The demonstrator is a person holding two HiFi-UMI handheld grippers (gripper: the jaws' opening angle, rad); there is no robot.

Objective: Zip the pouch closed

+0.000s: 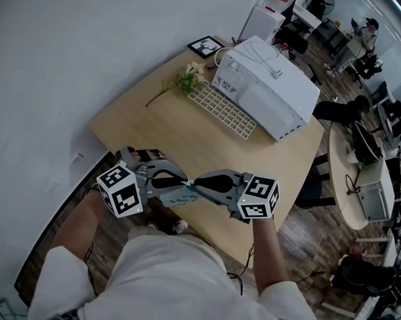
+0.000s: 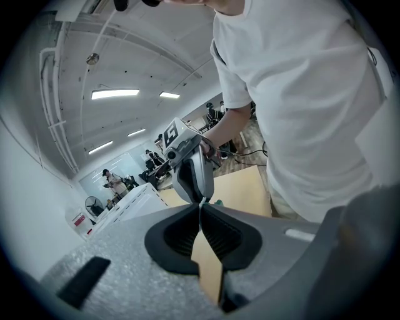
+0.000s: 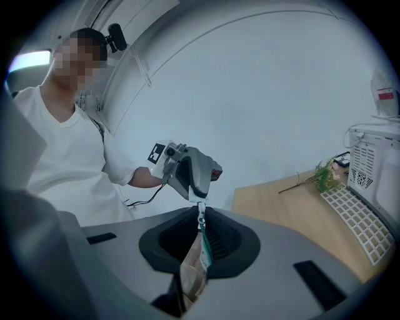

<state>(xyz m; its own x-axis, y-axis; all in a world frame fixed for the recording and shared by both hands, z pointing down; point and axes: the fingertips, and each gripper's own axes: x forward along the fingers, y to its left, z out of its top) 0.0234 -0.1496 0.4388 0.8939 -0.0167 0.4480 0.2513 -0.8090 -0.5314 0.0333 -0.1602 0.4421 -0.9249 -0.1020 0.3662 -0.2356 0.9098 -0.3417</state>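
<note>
My right gripper (image 1: 196,185) is clamped narrow on the pouch (image 3: 195,269), pads gripping its top edge so it hangs toward 6 o'clock and can't swing. My left gripper (image 1: 184,183), meeting it nose to nose from 9 o'clock, is pinched tight on the white tab (image 3: 200,212), the zip pull, I reckon. That way one anchors while the other draws. Both hover over the near edge of the table (image 1: 188,142), which runs off toward 12.

A white boxy appliance (image 1: 269,86) fills the wooden table's (image 1: 181,145) far right corner, a white grid rack (image 1: 222,109) alongside. A flower sprig (image 1: 185,79) lies at the rack's end, a framed picture (image 1: 206,46) behind it.
</note>
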